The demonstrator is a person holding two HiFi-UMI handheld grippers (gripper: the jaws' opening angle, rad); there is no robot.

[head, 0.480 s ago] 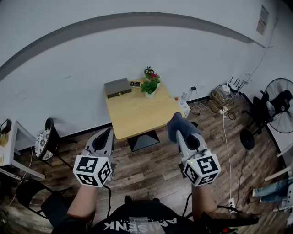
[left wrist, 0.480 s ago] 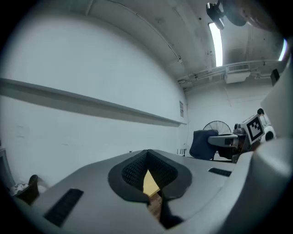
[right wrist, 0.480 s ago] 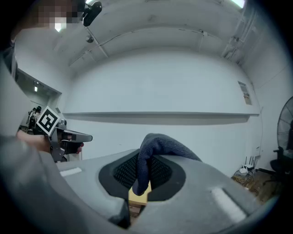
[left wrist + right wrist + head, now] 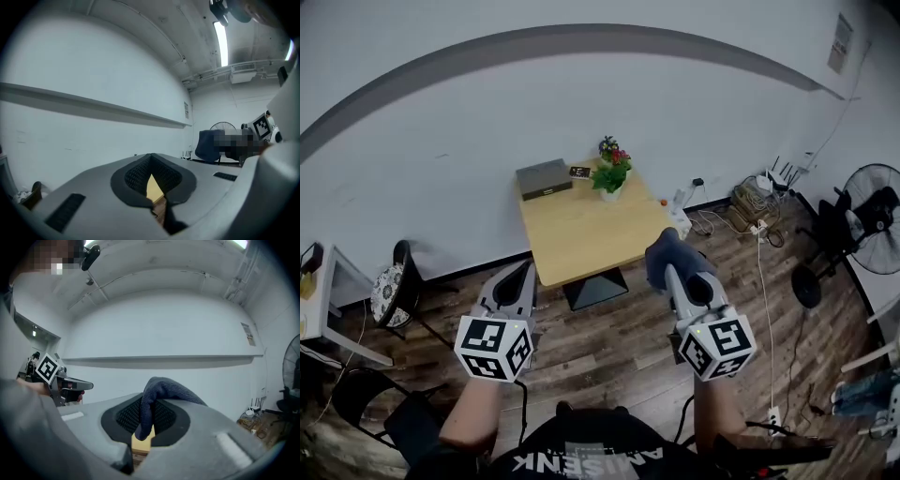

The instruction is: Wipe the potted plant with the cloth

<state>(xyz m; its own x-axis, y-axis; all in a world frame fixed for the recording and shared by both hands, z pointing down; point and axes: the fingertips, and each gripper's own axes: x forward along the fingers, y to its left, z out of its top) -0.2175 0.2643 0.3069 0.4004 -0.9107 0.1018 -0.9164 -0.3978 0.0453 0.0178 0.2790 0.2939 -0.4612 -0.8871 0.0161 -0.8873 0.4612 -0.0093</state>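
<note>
A small potted plant (image 4: 610, 176) with green leaves and red flowers stands at the far edge of a wooden table (image 4: 581, 234) against the wall. My right gripper (image 4: 667, 261) is held in the air in front of the table, shut on a dark blue cloth (image 4: 671, 253) that drapes over its jaws; the cloth (image 4: 154, 397) hangs between the pads in the right gripper view. My left gripper (image 4: 517, 281) hovers to the left, level with the right one, shut with nothing in it (image 4: 152, 187). Both are well short of the plant.
A grey box (image 4: 544, 177) and a small dark item (image 4: 578, 172) sit at the table's back left. A standing fan (image 4: 867, 211) and cables (image 4: 755, 197) are on the right, a chair (image 4: 394, 286) and a white table (image 4: 323, 309) on the left. Wooden floor lies beneath.
Both grippers have shifted very slightly; the view has drifted a little. The cloth stays in the right gripper.
</note>
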